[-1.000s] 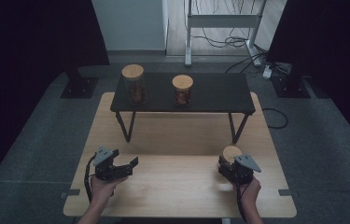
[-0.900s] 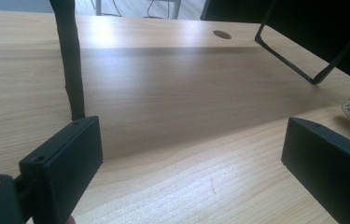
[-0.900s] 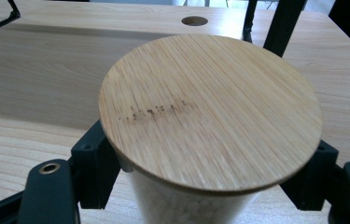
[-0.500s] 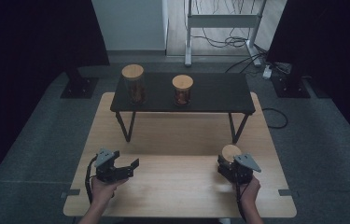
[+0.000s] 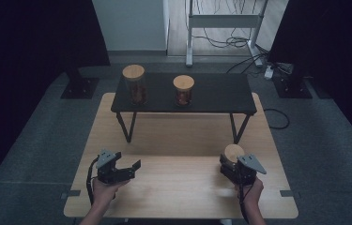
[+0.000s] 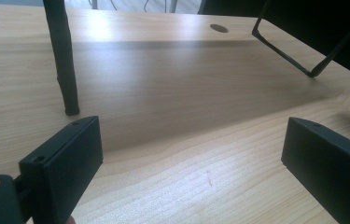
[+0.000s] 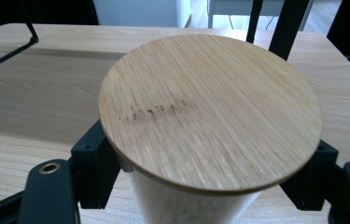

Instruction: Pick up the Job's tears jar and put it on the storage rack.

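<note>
Shelf [image 5: 220, 96]: at table's [image 5: 173, 187] far end, carrying 2 jars [image 5: 134, 84]
Third jar [image 5: 233, 154]: table's near right, before shelf

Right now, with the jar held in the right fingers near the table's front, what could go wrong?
1. The right gripper clamps the jar below its bamboo lid, on smooth glass; it might slip if lifted quickly.
2. The lid may be loose, so tilting could drop it.
3. The black shelf already carries two jars, and its leg stands close ahead; a careless move could hit them.
</note>
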Tool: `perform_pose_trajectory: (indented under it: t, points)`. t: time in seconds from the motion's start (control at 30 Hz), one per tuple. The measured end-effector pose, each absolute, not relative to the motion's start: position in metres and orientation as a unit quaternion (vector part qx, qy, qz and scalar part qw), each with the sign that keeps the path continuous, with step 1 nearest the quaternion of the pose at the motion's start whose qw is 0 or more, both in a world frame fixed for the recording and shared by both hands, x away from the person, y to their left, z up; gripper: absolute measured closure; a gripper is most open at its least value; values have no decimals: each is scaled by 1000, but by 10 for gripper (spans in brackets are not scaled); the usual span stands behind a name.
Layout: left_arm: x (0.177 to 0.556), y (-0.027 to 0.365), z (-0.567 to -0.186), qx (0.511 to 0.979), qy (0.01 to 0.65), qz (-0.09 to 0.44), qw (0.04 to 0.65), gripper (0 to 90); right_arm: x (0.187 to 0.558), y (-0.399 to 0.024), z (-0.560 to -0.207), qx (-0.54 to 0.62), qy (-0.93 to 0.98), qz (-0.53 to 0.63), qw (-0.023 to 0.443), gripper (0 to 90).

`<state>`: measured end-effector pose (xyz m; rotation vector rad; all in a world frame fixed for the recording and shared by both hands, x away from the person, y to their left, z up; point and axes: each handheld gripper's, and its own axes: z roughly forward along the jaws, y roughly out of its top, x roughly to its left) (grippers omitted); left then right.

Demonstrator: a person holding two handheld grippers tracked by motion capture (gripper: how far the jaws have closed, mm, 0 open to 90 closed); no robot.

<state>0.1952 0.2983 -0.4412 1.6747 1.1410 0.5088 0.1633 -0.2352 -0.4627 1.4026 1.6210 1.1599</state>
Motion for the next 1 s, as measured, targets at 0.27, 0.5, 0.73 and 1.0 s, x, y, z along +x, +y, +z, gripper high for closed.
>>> perform_pose_trajectory:
  t: [0.27,0.5,0.73,1.0]
  points:
    - [195,299,-440,692,470,212,506,48,161,-236,-461,538,623,447,349,250]
    - [194,301,-439,690,470,216,507,48,160,-236,-460,537,621,450,352,250]
    - [191,299,-437,689,465,220,510,48,158,-235,-460,535,623,449,354,250]
    - [189,300,-436,688,464,222,511,48,155,-235,-458,532,620,453,356,250]
